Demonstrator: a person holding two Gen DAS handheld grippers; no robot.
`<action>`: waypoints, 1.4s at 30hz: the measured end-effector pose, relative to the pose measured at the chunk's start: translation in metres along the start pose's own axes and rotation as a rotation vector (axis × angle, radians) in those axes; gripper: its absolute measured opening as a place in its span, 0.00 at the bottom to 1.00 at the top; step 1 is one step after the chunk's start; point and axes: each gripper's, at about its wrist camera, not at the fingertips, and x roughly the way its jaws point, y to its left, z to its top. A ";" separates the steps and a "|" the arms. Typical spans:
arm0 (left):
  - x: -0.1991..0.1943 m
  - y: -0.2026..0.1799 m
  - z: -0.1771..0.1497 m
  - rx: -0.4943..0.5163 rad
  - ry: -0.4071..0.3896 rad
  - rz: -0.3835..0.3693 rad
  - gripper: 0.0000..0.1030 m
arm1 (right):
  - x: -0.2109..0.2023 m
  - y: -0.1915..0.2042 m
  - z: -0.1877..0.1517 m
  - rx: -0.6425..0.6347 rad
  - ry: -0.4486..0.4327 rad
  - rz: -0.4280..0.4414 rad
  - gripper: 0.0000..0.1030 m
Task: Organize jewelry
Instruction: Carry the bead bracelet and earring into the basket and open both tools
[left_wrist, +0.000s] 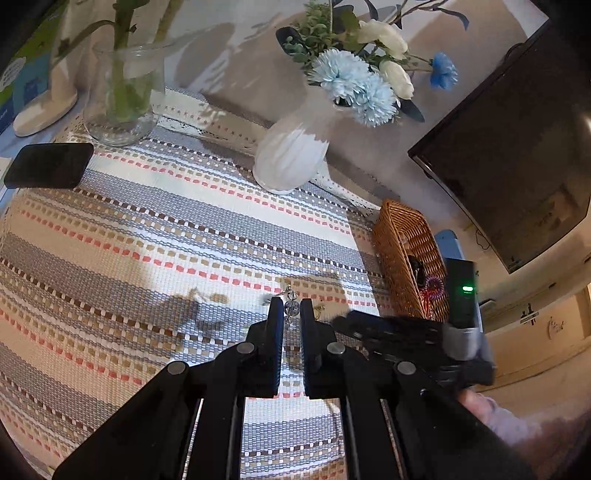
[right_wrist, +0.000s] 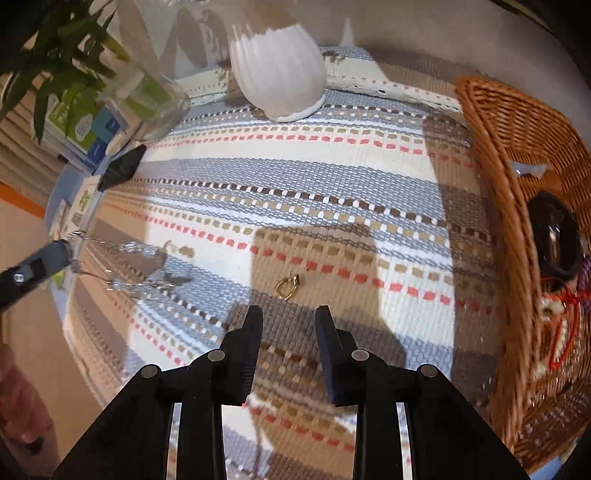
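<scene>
left gripper (left_wrist: 291, 308) pinches a clear beaded chain (left_wrist: 291, 306); right gripper (right_wrist: 289, 317), jaws spread, could nudge the small gold ring (right_wrist: 287, 287) away.

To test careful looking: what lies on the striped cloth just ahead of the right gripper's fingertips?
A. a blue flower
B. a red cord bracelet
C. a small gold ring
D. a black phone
C: a small gold ring lies on the striped cloth ahead of the open right gripper.

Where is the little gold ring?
In the right wrist view, the small gold ring lies on the striped woven cloth, just ahead of the right tool, left of the brown wicker basket.
</scene>
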 end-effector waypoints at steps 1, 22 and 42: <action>0.002 -0.001 0.000 0.005 0.001 0.002 0.06 | 0.006 0.004 0.002 -0.015 -0.004 -0.013 0.29; 0.023 -0.041 0.010 0.073 0.022 -0.042 0.06 | -0.060 -0.028 -0.001 0.022 -0.130 -0.032 0.13; 0.147 -0.226 0.029 0.364 0.192 -0.255 0.06 | -0.146 -0.219 -0.037 0.369 -0.215 -0.124 0.13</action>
